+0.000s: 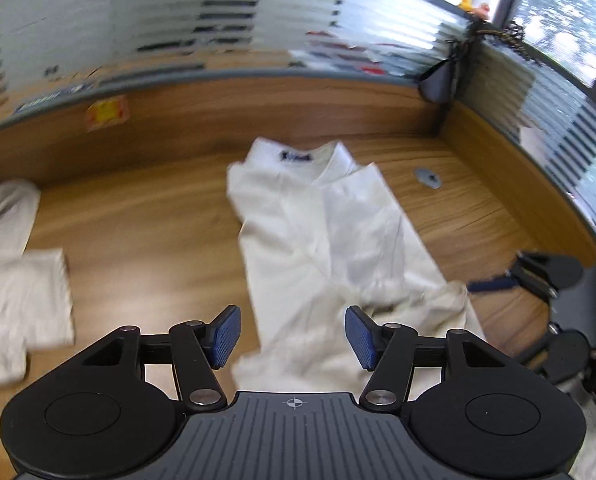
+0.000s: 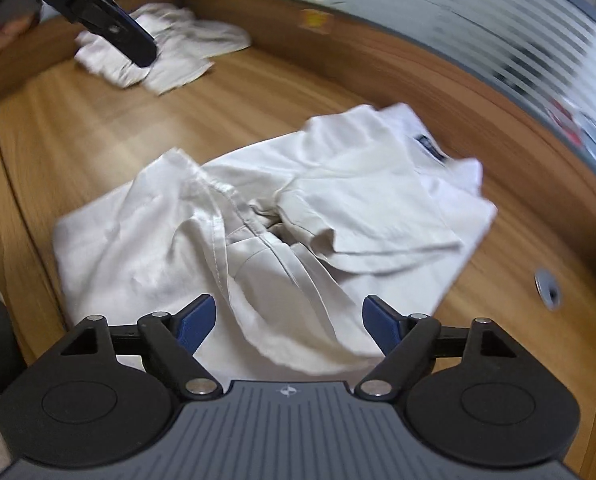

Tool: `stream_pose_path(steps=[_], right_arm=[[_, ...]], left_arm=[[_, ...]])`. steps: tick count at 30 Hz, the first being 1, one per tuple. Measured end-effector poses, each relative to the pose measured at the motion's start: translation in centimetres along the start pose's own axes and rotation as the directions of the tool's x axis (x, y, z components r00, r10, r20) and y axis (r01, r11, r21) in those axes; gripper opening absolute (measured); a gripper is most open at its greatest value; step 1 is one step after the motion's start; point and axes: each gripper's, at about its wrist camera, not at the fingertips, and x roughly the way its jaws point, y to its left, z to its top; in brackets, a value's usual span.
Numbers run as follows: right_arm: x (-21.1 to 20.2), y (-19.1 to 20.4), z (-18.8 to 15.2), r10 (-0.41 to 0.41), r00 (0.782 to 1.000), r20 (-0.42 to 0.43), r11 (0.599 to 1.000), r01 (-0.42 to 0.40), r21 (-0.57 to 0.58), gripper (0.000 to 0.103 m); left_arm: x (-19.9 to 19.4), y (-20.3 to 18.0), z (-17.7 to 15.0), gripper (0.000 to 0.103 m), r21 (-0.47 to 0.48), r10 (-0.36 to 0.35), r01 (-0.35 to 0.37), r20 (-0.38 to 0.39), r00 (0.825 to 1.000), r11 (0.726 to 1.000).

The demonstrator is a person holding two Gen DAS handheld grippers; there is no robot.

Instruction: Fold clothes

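White shirt (image 2: 257,216) lies partly folded on the desk (image 2: 97,128), sleeves turned inward for narrowing; left gripper (image 1: 293,336) and right gripper (image 2: 289,324) hover above it, jaws apart, empty

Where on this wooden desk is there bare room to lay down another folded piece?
The widest bare strip of the wooden desk lies between the long white shirt and the pile of white cloths at the left. A smaller patch lies right of the shirt, around the round grey cable grommet. The near edge is crowded by the shirt's bunched hem.
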Motion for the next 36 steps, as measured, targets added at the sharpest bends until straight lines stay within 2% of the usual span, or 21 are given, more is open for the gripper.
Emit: stream_pose_path(steps=[4, 8, 12, 15, 18, 21, 25, 29, 32, 34, 36], right_arm=[[2.2, 0.3, 0.3, 0.001, 1.0, -0.016, 0.989, -0.004, -0.151, 0.085], [3.4, -0.6, 1.5, -0.093, 0.996, 0.012, 0.971, 0.094, -0.219, 0.085], [3.1, -2.4, 3.1, -0.198, 0.979, 0.056, 0.966, 0.205, -0.159, 0.085], [1.7, -3.6, 3.4, -0.202, 0.977, 0.069, 0.975, 0.207, -0.083, 0.085], [-0.4, -3.8, 2.7, -0.136, 0.988, 0.072, 0.99, 0.138, -0.023, 0.085], [-2.5, -2.6, 1.0, -0.042, 0.997, 0.059, 0.999, 0.043, -0.01, 0.085], [-4.6, 0.1, -2.0, 0.037, 0.999, 0.02, 0.999, -0.036, -0.027, 0.084], [-5.1, 2.8, -5.0, 0.038, 0.997, -0.065, 0.999, -0.038, -0.002, 0.077], [-4.9, 3.5, -7.2, 0.026, 0.993, -0.113, 0.991, -0.01, 0.134, 0.073], [-4.6, 3.1, -8.3, 0.032, 0.992, -0.123, 0.964, 0.002, 0.267, 0.069], [-4.3, 2.5, -9.5, 0.058, 0.991, -0.12, 0.913, -0.004, 0.409, 0.047]], left_arm=[[-0.6, 0.1, -3.3, 0.061, -0.038, 0.055, -0.056, -0.02, 0.998, 0.998], [-1.3, 0.2, -6.2, 0.061, -0.064, 0.083, -0.085, -0.029, 0.996, 0.994], [-1.0, 0.3, -8.9, 0.061, -0.061, 0.082, -0.085, -0.042, 0.996, 0.995], [-0.6, -0.2, -10.4, 0.061, 0.005, 0.072, -0.072, -0.053, 0.996, 0.997], [-0.1, -1.1, -11.6, 0.061, 0.11, 0.049, -0.042, -0.061, 0.997, 0.993], [0.8, -2.2, -12.8, 0.06, 0.261, 0.034, -0.01, -0.088, 0.996, 0.965], [1.7, -3.4, -13.8, 0.06, 0.425, 0.006, 0.044, -0.116, 0.993, 0.904], [2.2, -3.9, -14.4, 0.06, 0.52, -0.016, 0.083, -0.131, 0.991, 0.85], [2.6, -4.2, -14.5, 0.06, 0.565, -0.019, 0.089, -0.129, 0.991, 0.82], [2.9, -4.4, -14.5, 0.06, 0.587, -0.016, 0.089, -0.127, 0.992, 0.805], [3.2, -4.5, -14.2, 0.06, 0.585, -0.025, 0.102, -0.138, 0.99, 0.805]])
